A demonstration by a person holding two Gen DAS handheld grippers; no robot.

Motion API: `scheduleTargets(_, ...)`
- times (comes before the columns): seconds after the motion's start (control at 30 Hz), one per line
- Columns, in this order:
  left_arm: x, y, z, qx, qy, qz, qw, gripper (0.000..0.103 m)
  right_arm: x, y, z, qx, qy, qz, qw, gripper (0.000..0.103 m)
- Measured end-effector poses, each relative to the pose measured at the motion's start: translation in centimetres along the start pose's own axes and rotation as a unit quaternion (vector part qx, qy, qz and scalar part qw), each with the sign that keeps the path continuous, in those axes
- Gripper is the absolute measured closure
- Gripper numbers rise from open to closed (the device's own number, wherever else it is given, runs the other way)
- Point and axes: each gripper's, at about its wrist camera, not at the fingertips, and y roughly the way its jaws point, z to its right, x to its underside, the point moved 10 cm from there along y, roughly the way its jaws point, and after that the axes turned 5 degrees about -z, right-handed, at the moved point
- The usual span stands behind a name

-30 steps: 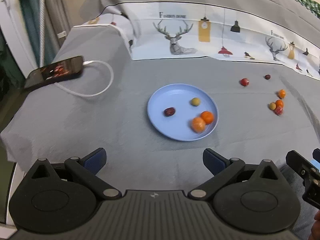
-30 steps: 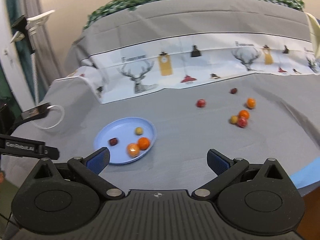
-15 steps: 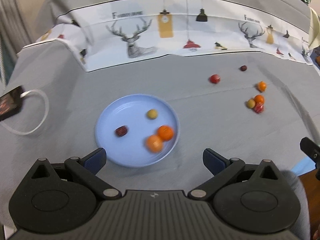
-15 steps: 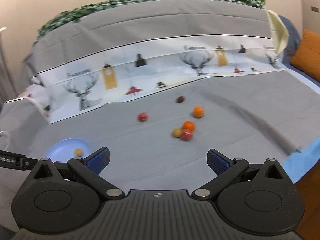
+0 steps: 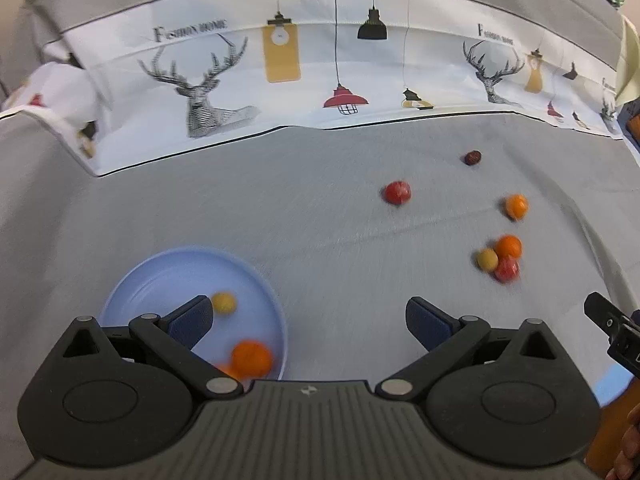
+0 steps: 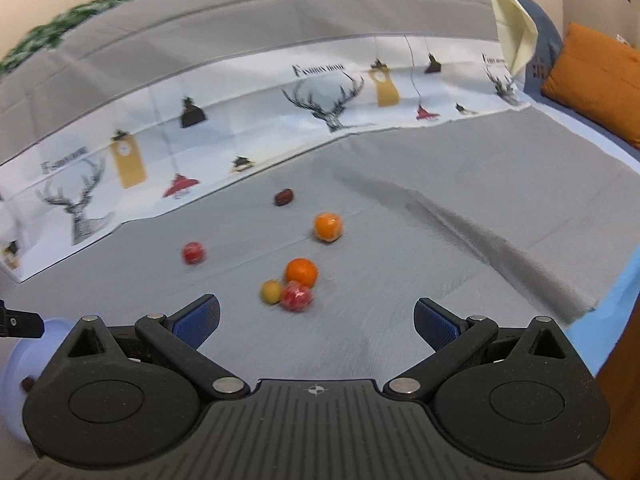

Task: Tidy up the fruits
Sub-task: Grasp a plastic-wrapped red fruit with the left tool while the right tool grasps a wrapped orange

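A light blue plate [image 5: 168, 272] lies on the grey cloth at lower left and holds a yellow fruit [image 5: 223, 303] and an orange one [image 5: 251, 358]. Loose fruits lie to the right: a red one [image 5: 397, 192], a dark date [image 5: 473, 157], an orange [image 5: 516, 206], and a cluster of orange [image 6: 301, 271], yellow [image 6: 271, 291] and red [image 6: 296, 297] fruits. My left gripper [image 5: 310, 318] is open and empty beside the plate. My right gripper [image 6: 318, 318] is open and empty, just short of the cluster.
A printed white cloth with deer and lamps [image 5: 280, 80] runs along the back. An orange cushion [image 6: 596, 76] sits at far right. The cloth's front right edge [image 6: 600, 304] drops off over a blue sheet. The plate's edge [image 6: 10, 364] shows at left in the right wrist view.
Both grippers have swung to the right. The plate has slid to the lower left of both views, and the loose fruits have come nearer the right gripper. Both stay open.
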Motion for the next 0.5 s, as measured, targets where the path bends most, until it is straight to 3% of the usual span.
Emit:
scheduleTargets(0.27,-6.3,10.2,3.6,0.024,0.009,-0.038,0.9989,0.000,-4.4,11.3,2.2,0.041,0.033,-0.011,0.999,0.001)
scheduleTargets(0.37,-7.9,14.3,5.1,0.024,0.019,-0.053,0.9981,0.000,-5.5,15.8,2.1,0.050,0.013,-0.012,0.999,0.001)
scheduleTargets(0.5,-9.0,19.4,6.9,0.034,-0.001,-0.091,0.9953,0.000,-5.9,21.9,1.8,0.057,-0.015,-0.047,0.997,0.001)
